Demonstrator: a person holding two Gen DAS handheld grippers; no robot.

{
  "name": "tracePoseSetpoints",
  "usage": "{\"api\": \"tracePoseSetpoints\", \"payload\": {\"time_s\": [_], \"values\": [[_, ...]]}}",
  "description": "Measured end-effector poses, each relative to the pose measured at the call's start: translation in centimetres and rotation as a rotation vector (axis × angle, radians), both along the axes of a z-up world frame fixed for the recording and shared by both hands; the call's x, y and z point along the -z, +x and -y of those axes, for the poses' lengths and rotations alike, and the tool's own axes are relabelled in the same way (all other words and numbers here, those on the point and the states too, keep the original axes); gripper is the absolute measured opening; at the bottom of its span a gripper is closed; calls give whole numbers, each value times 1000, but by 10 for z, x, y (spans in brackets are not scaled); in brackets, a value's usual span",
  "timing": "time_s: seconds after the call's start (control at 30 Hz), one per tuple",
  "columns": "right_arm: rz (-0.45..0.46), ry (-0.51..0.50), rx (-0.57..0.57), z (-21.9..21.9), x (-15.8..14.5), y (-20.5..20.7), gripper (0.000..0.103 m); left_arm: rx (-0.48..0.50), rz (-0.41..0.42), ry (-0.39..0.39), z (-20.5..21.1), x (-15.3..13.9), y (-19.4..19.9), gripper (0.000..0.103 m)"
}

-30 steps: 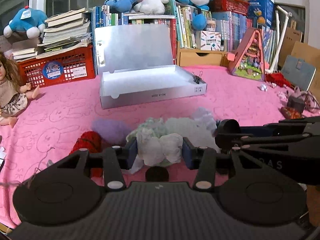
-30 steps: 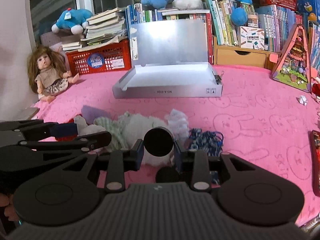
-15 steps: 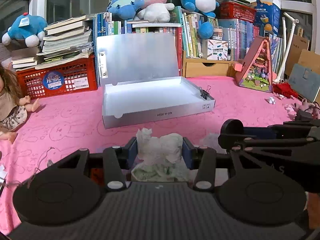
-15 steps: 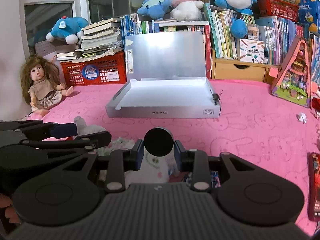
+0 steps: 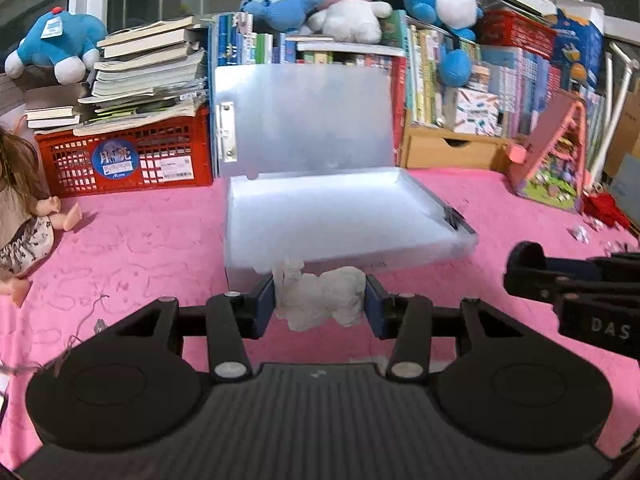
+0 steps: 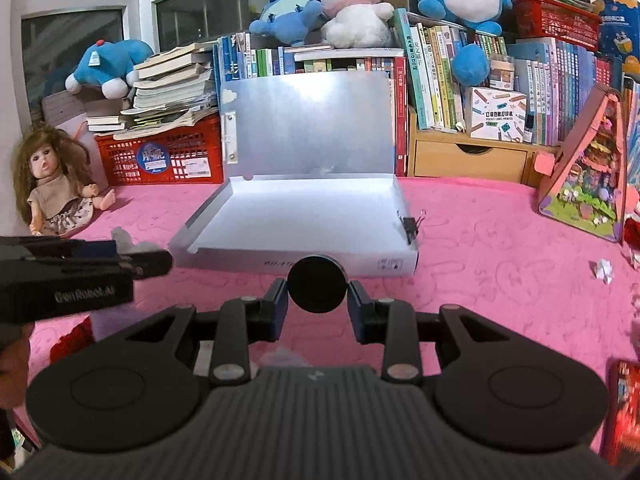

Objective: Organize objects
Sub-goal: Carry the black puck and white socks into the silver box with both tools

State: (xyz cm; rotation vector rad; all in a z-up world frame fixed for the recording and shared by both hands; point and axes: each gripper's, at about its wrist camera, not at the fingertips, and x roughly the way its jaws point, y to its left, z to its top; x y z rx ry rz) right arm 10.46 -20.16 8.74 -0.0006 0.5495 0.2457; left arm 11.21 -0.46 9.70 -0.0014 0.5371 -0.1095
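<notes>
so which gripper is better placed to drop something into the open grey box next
Left gripper: it grips a white fluffy wad right at the open grey box front edge. Right gripper holds only a black disc.

Cut off by the left edge: doll (image 5: 18, 216). Blurred by motion: open grey box (image 5: 340, 216), print on its front unreadable. Hidden behind the black disc (image 6: 317, 284): part of the box front. Red item (image 6: 622, 412) clipped at right edge, unidentifiable.
</notes>
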Motion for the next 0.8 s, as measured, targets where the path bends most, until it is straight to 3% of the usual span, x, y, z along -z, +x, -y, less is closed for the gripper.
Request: {"api": "tracePoseSetpoints", "payload": {"time_s": [0.5,0.8], "values": [[-50,14,2,8,-7,68,37,-40,-64,-39,-12,-5,73,53],[-216,78,-31,16,2,129,37,-46,-153,-73,-16,-4,128,53]]}}
